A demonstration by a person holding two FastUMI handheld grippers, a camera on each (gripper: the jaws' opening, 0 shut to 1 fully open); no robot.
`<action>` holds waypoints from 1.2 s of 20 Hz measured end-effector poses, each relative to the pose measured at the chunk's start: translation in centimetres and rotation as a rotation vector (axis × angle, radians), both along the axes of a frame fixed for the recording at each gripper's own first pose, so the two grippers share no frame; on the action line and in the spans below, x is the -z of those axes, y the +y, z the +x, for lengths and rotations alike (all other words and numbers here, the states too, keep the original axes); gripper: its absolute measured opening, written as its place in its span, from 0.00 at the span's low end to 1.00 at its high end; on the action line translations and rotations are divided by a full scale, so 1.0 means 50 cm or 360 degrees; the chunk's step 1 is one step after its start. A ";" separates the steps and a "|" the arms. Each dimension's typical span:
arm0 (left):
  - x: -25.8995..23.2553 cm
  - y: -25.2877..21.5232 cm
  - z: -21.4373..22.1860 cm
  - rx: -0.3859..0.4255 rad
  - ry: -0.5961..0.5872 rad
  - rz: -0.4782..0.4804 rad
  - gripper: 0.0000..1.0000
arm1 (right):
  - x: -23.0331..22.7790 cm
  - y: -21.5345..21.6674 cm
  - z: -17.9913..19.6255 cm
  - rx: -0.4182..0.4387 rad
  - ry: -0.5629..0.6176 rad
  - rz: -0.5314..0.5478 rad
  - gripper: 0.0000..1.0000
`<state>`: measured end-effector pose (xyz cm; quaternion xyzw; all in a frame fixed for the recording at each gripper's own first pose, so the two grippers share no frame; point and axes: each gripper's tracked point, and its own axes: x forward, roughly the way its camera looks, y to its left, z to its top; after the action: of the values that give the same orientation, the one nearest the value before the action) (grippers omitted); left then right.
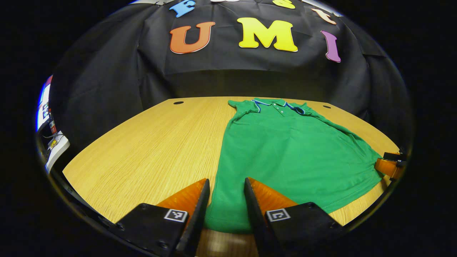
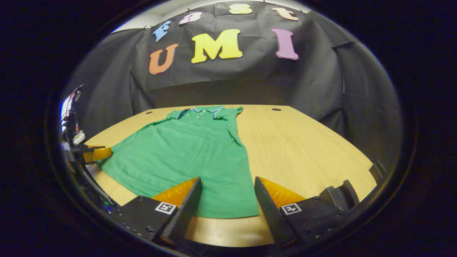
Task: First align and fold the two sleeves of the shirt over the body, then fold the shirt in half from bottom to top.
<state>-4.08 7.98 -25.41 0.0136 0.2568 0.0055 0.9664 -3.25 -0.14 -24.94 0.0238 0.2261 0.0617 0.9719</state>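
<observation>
Shirt [image 1: 296, 150]: lay flat on my table [image 1: 150, 150], sleeves folded in (collar far).
Left gripper [image 1: 226, 185]: fingers spread at hem corner.
Right gripper [image 2: 226, 184]: likewise spread.

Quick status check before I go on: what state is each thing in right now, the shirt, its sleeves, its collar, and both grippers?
Shirt: lying flat on the table, bottom hem nearest the grippers, not folded in half.
Sleeves: folded in over the body.
Collar: at the far end, placket buttons visible.
Left gripper: open, fingers either side of the bottom hem corner.
Right gripper: open, at the other bottom hem corner.
</observation>
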 end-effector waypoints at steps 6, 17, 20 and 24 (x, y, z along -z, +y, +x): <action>-0.001 -0.032 0.009 0.0011 0.0005 -0.0027 0.08 | 0.002 0.032 0.013 -0.0049 0.0026 0.0124 0.27; -0.142 -0.065 0.126 0.0070 -0.0196 -0.0096 0.06 | -0.167 0.032 0.104 -0.0159 -0.0284 -0.0094 0.00; -0.190 -0.071 0.177 0.0095 -0.0256 -0.0091 0.06 | -0.215 0.035 0.154 -0.0166 -0.0378 -0.0178 0.00; -0.258 -0.055 0.282 0.0104 -0.0360 -0.0086 0.06 | -0.293 0.046 0.239 -0.0153 -0.0475 -0.0218 0.00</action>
<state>10.04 5.23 -12.49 -0.0048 0.1457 -0.0314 0.9888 8.70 2.16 -10.28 -0.0627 0.0839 0.0954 0.9899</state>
